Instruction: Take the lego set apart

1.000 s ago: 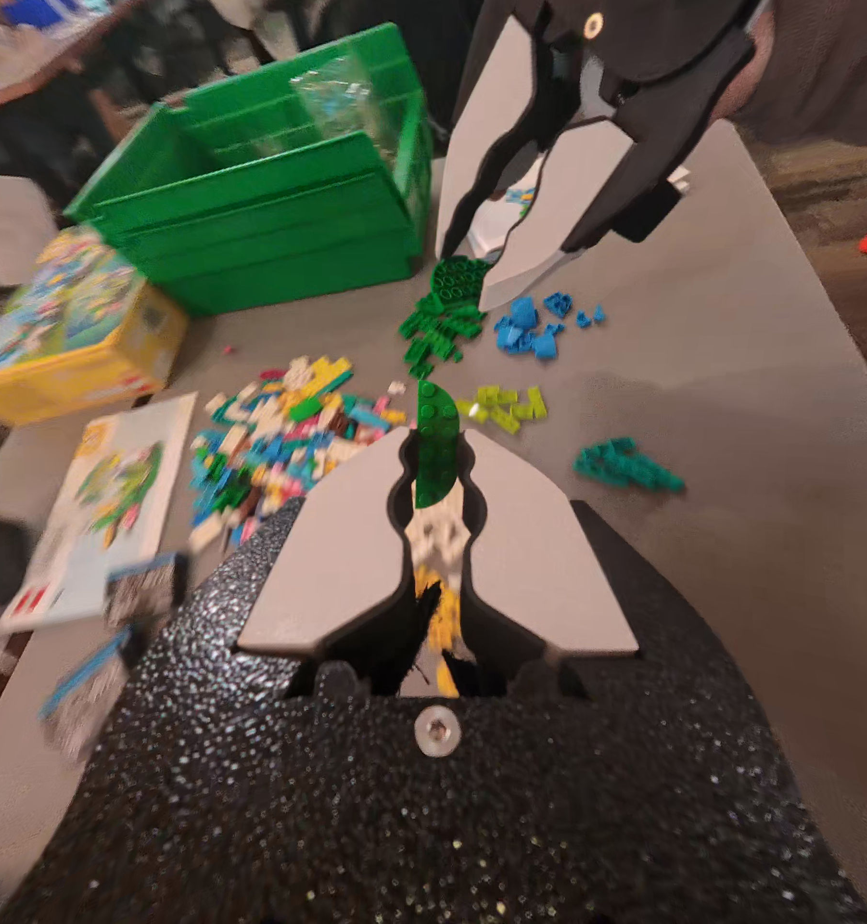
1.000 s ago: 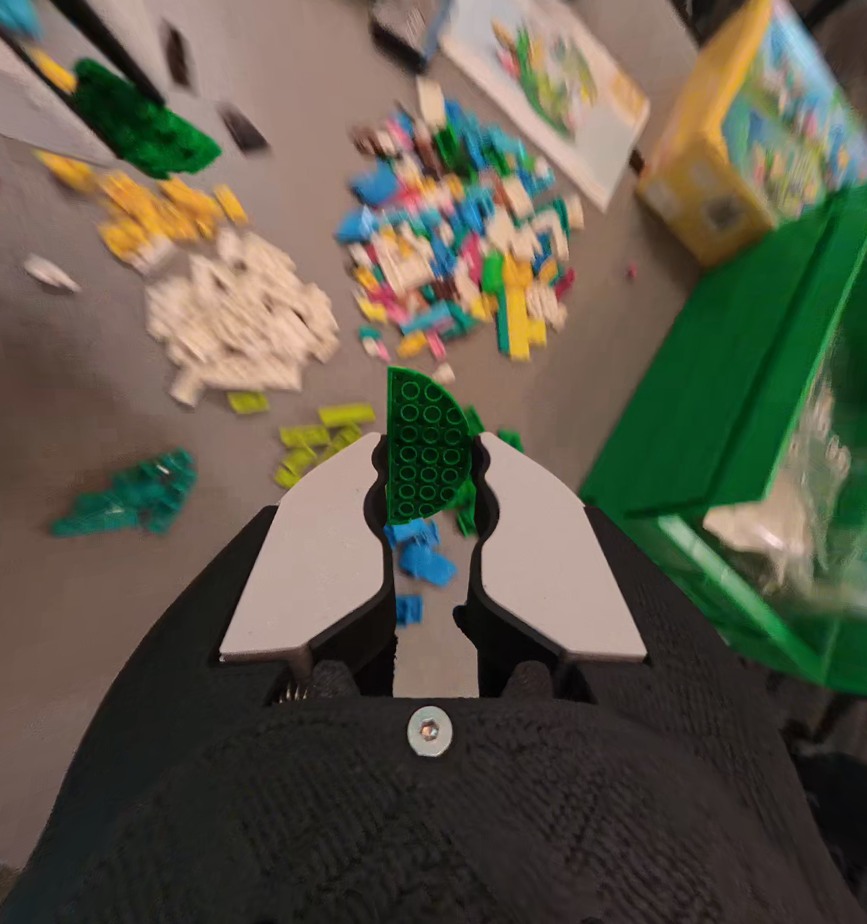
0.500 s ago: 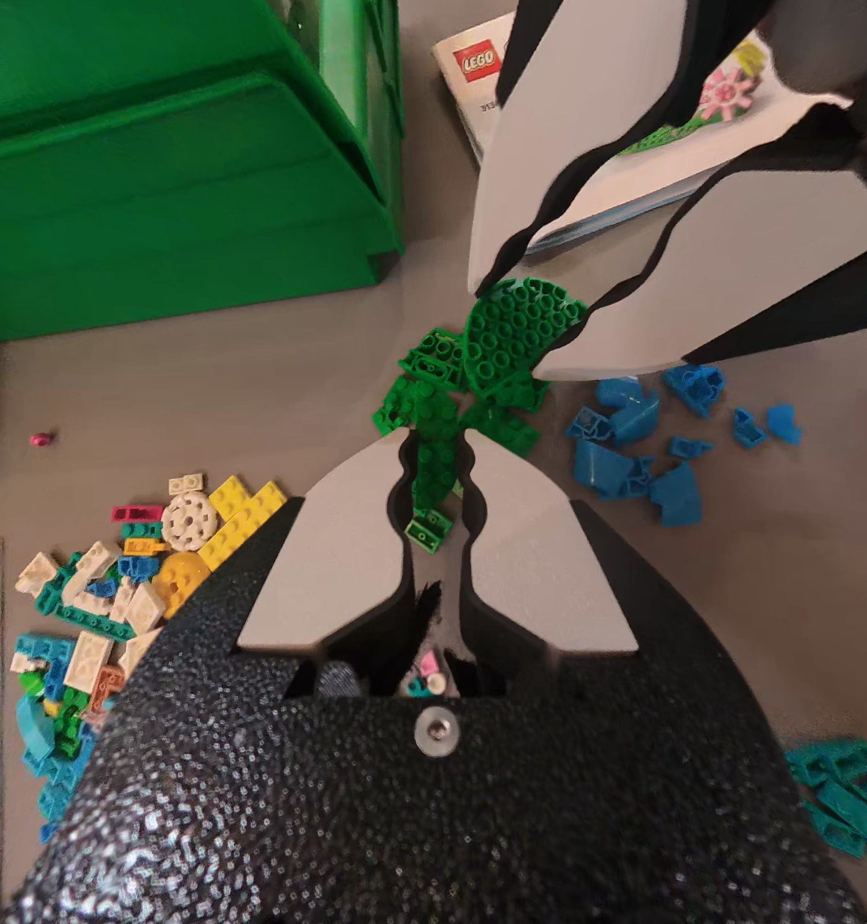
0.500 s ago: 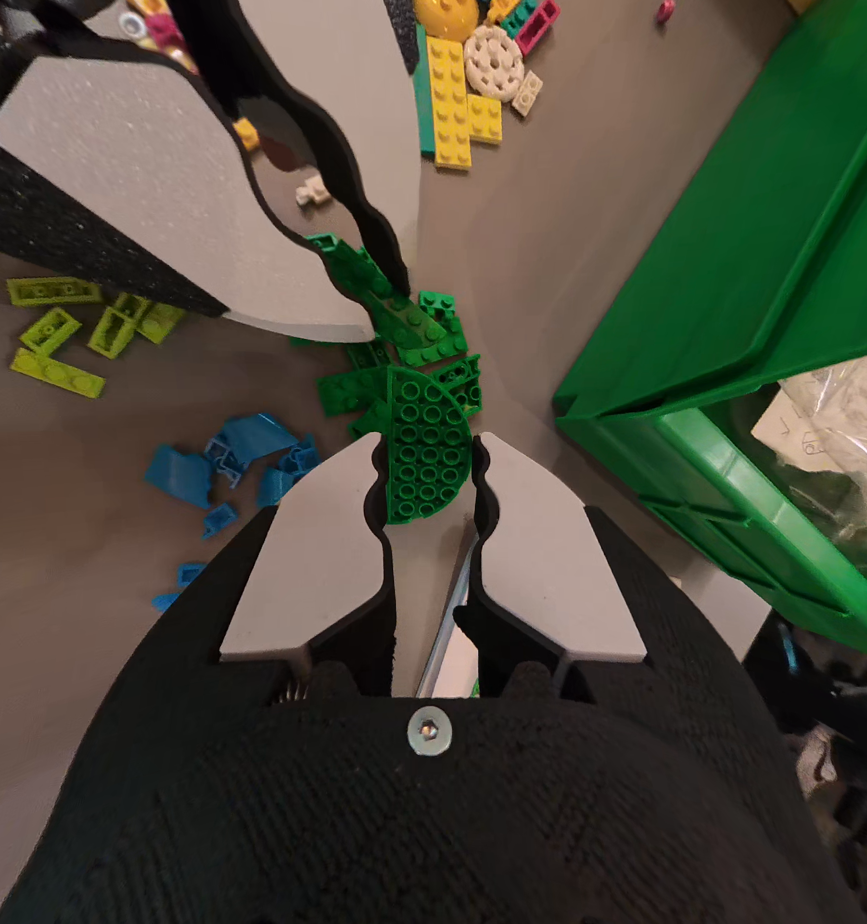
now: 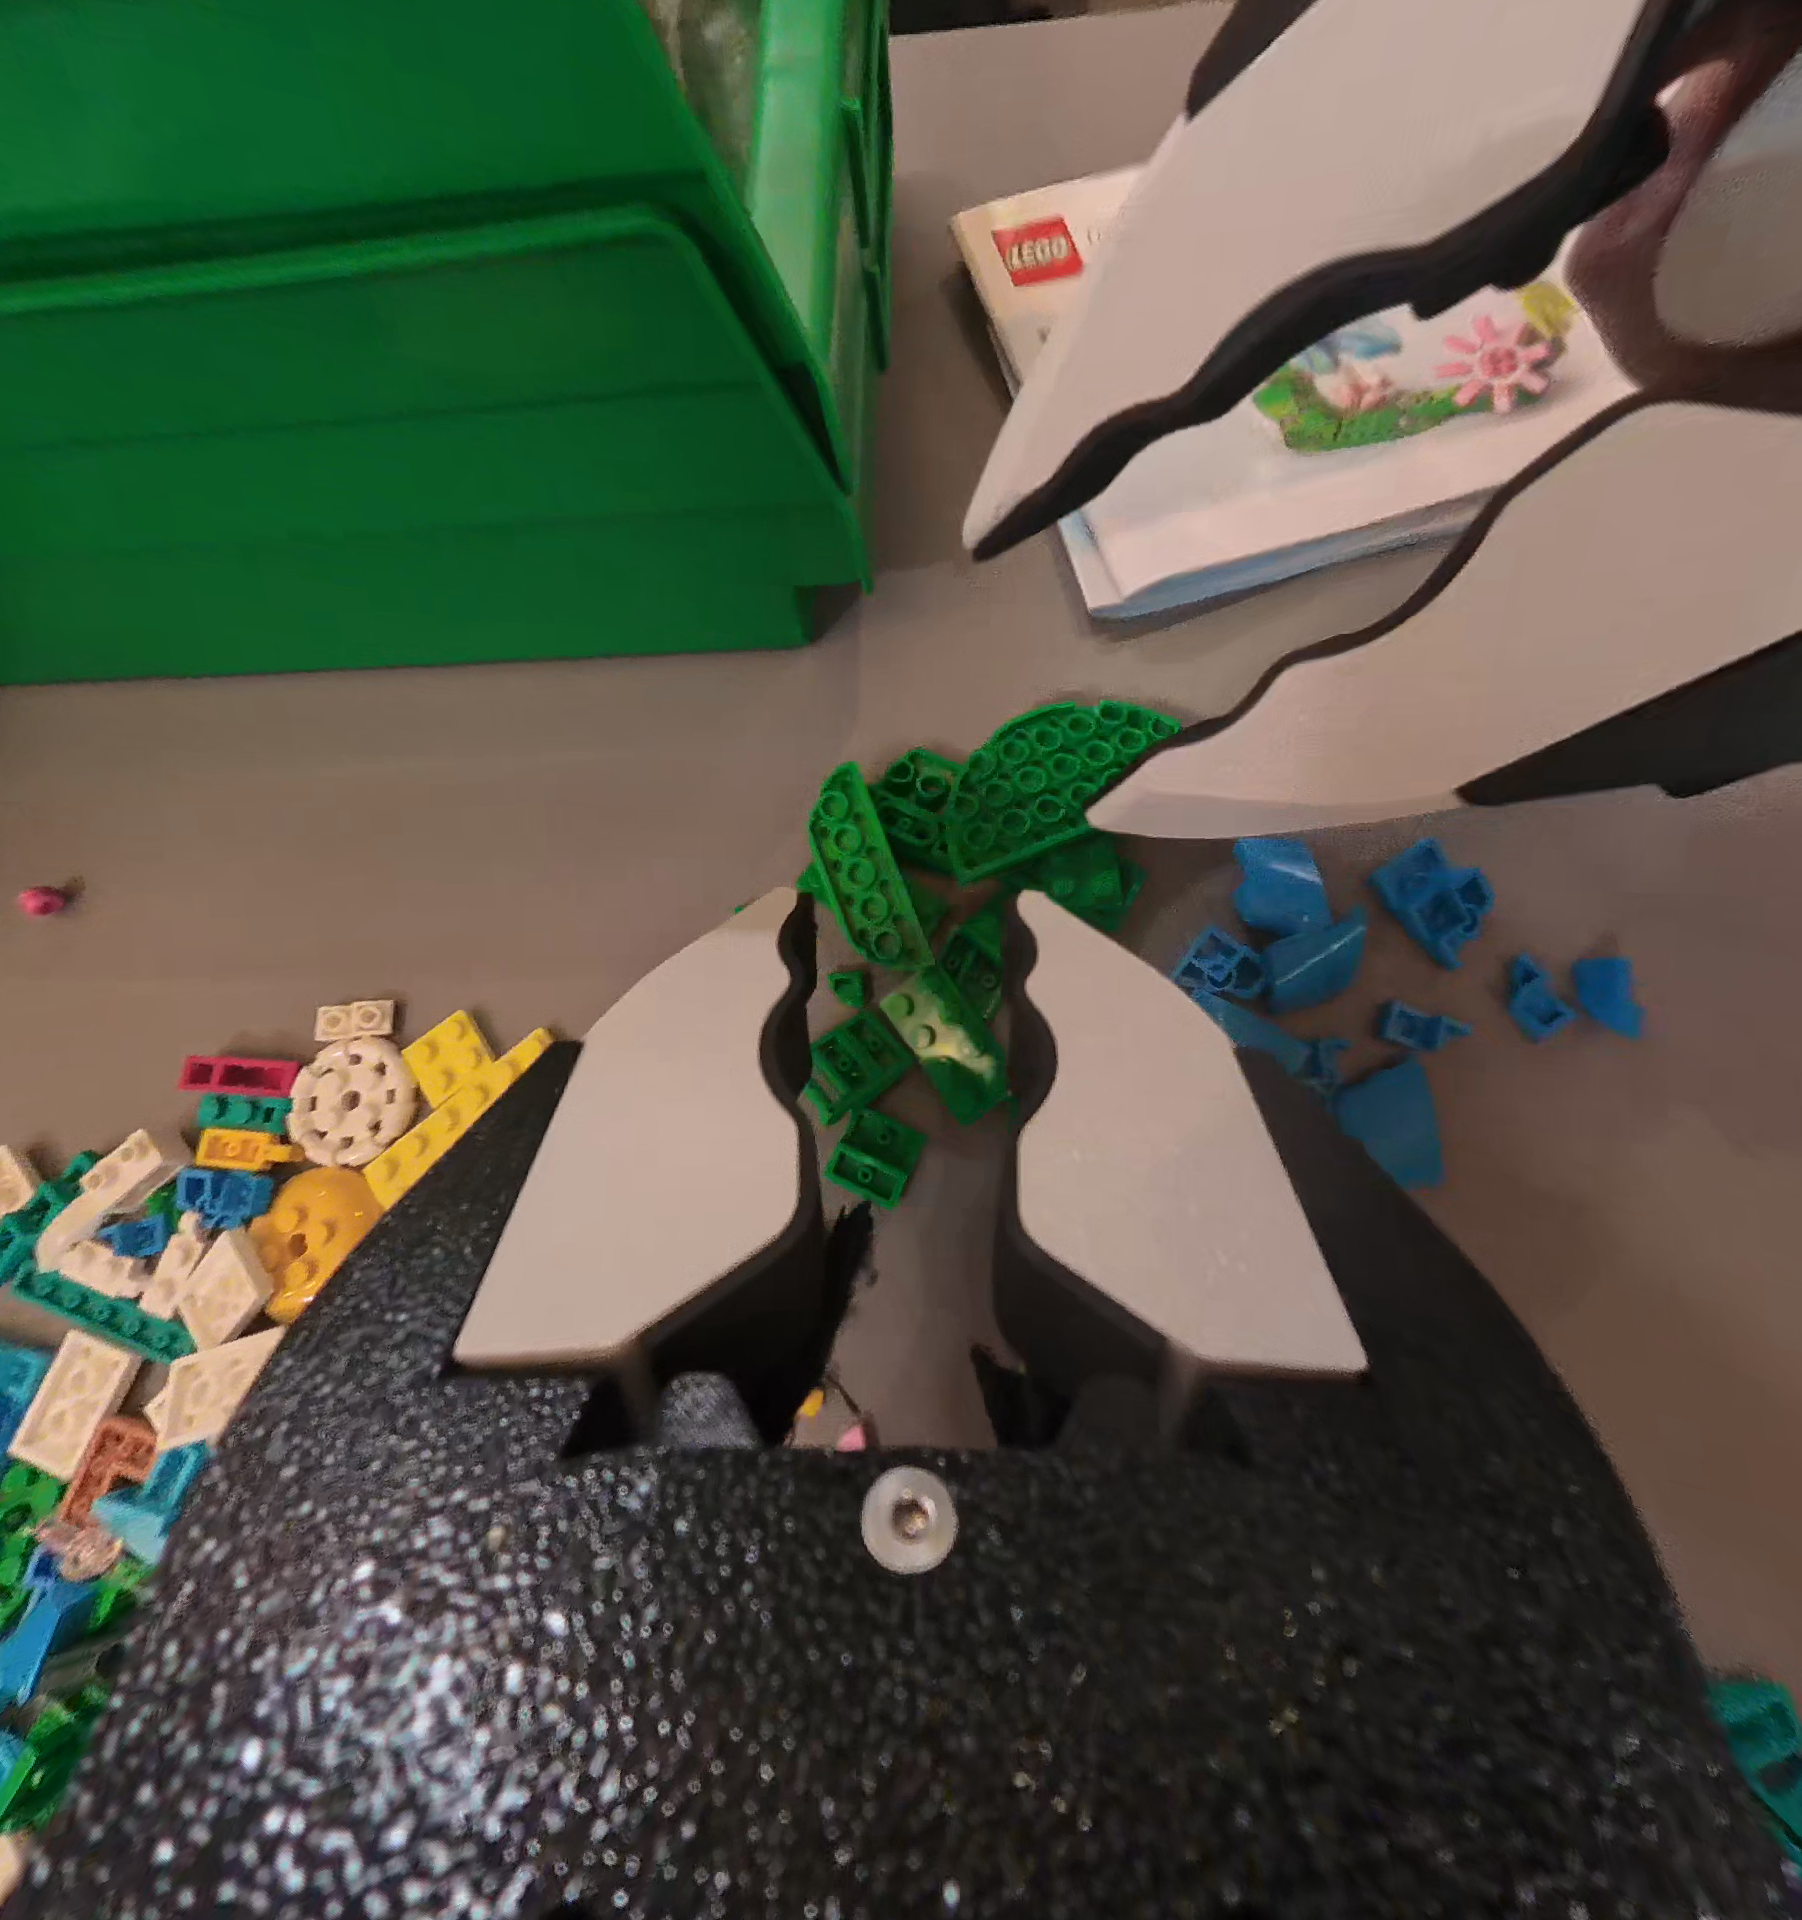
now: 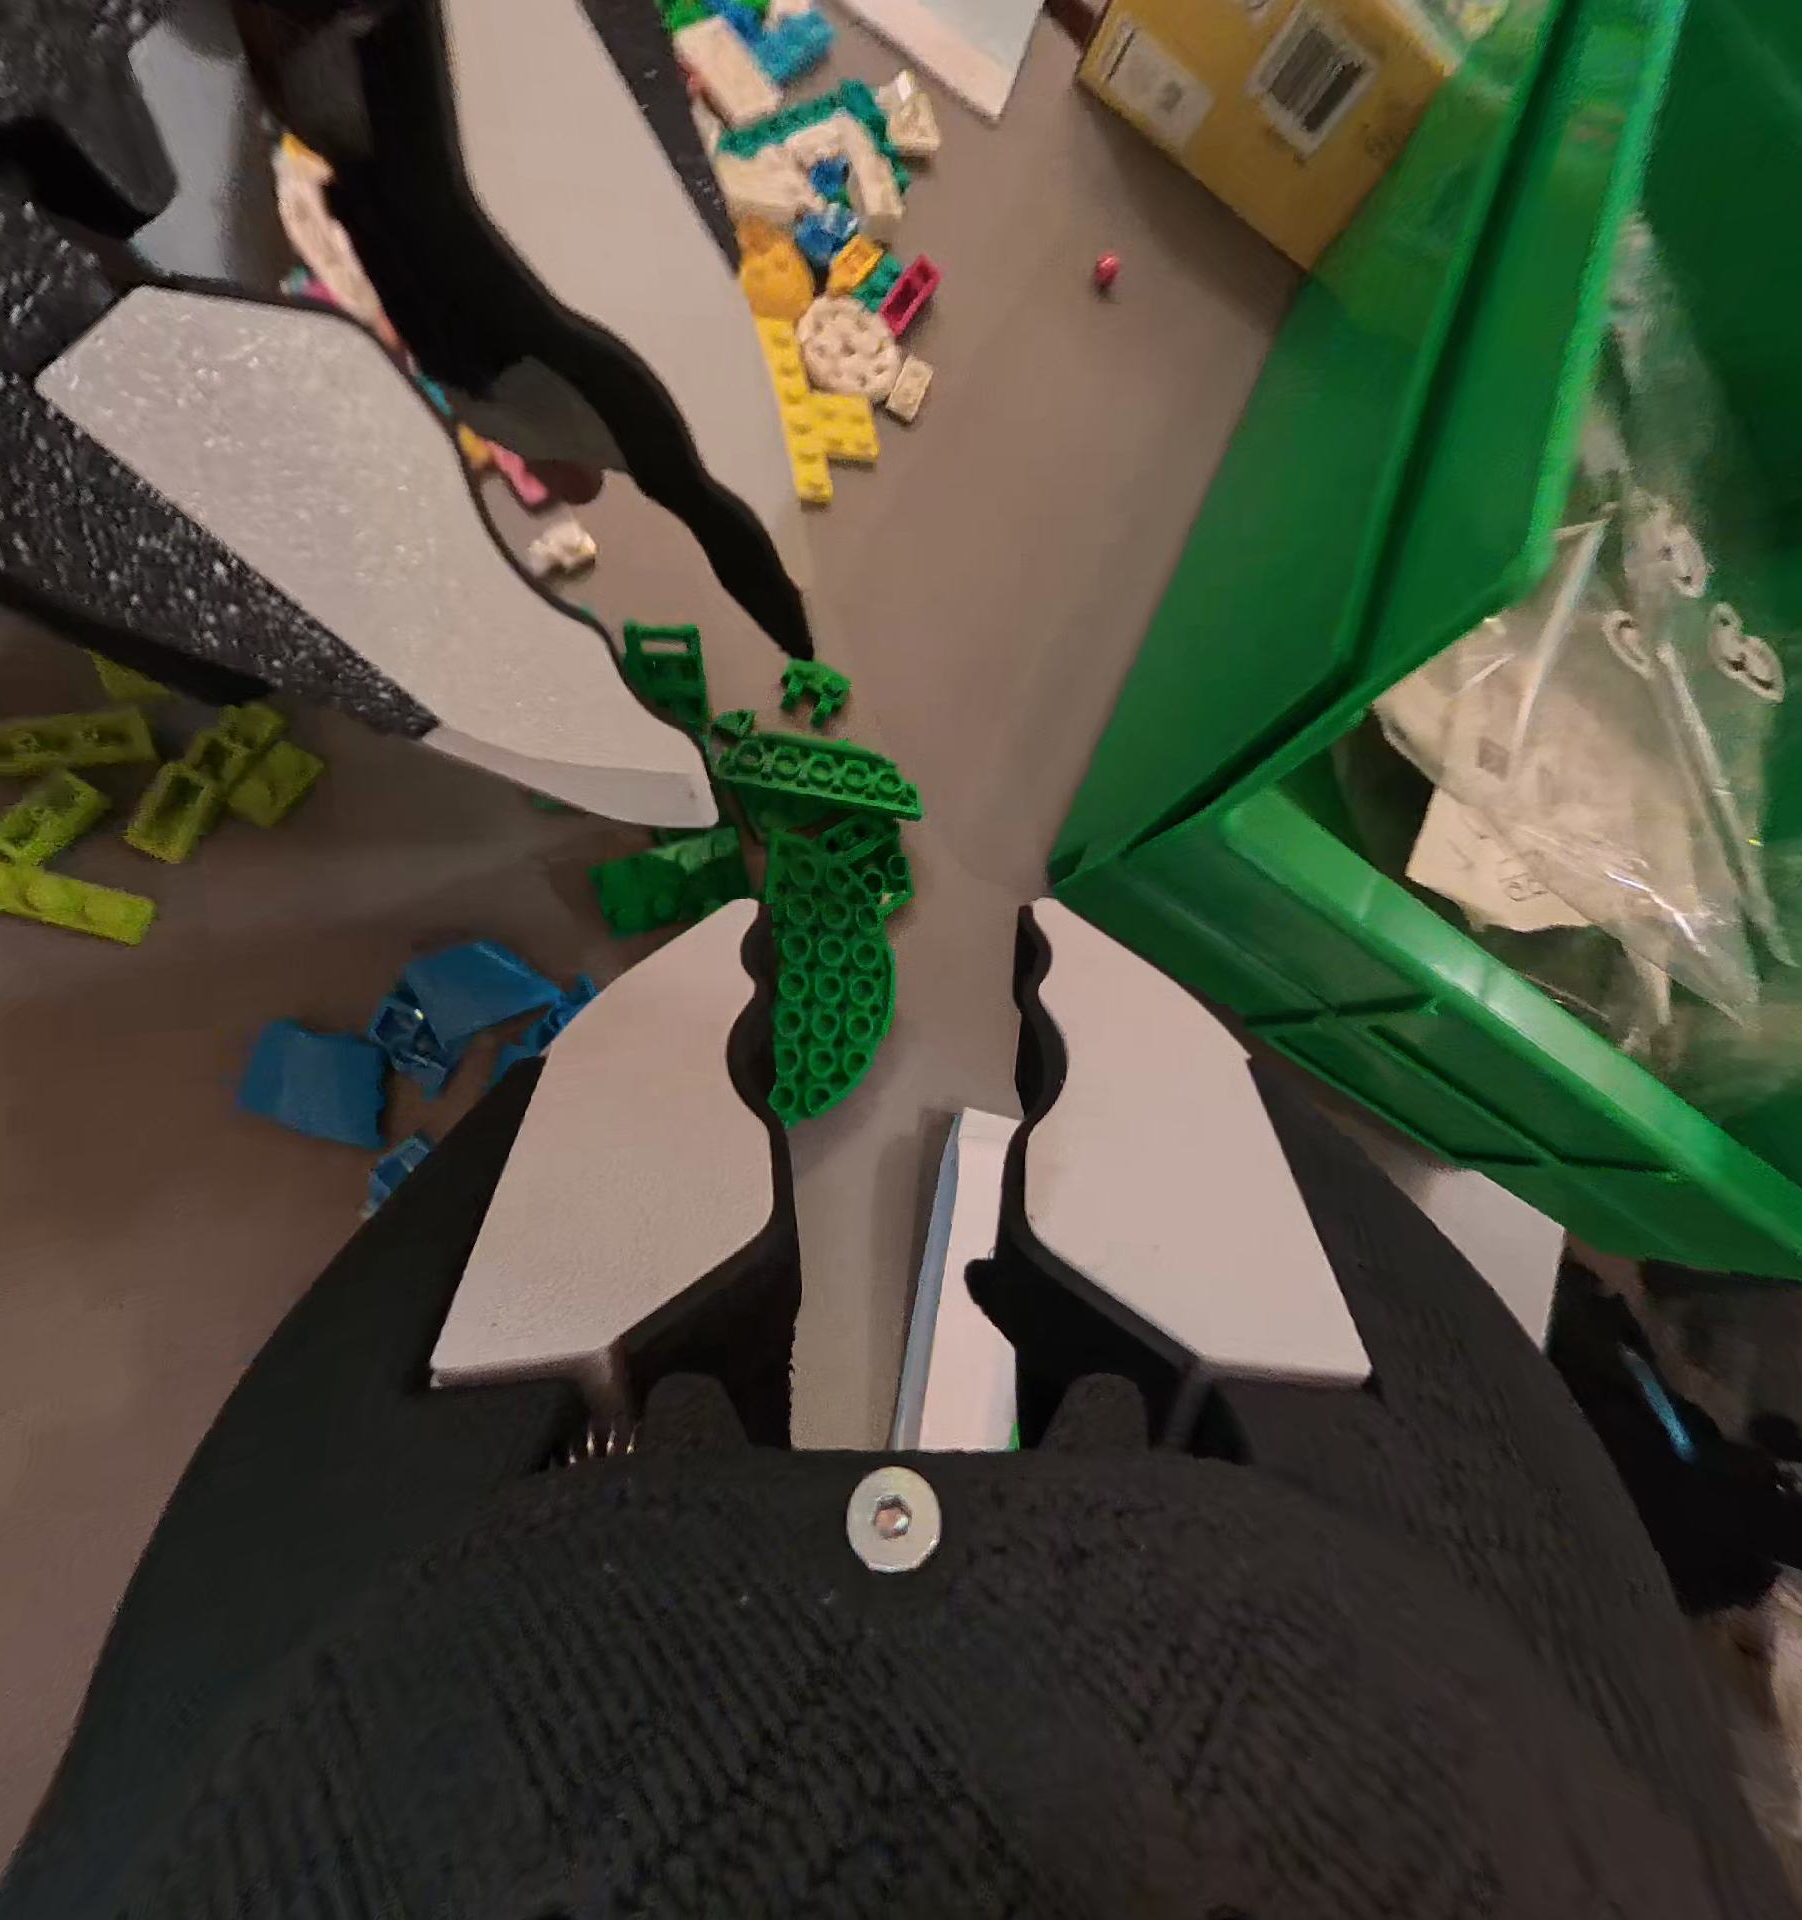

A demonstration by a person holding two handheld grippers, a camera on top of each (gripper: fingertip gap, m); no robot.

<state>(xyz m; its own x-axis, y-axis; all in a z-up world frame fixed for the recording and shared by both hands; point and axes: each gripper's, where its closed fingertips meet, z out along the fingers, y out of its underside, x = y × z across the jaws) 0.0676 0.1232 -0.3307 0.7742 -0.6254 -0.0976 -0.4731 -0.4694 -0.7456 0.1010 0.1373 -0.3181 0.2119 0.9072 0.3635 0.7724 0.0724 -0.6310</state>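
Both our claws have spread apart since half a second ago, and each has let go of its green plate. Our left claw [image 5: 912, 914] gapes over the green pile [image 5: 918, 1029], holding nothing; its narrow plate [image 5: 866, 873] lies at the pile's edge. Our right claw [image 6: 886, 914] gapes too, and the half-round plate [image 6: 829, 997] rests loose against its left finger [image 6: 668, 1039] on the worktop [image 6: 97, 1195]. Blue pieces [image 5: 1396, 977] lie beside the pile, the green bin [image 6: 1448, 623] near.
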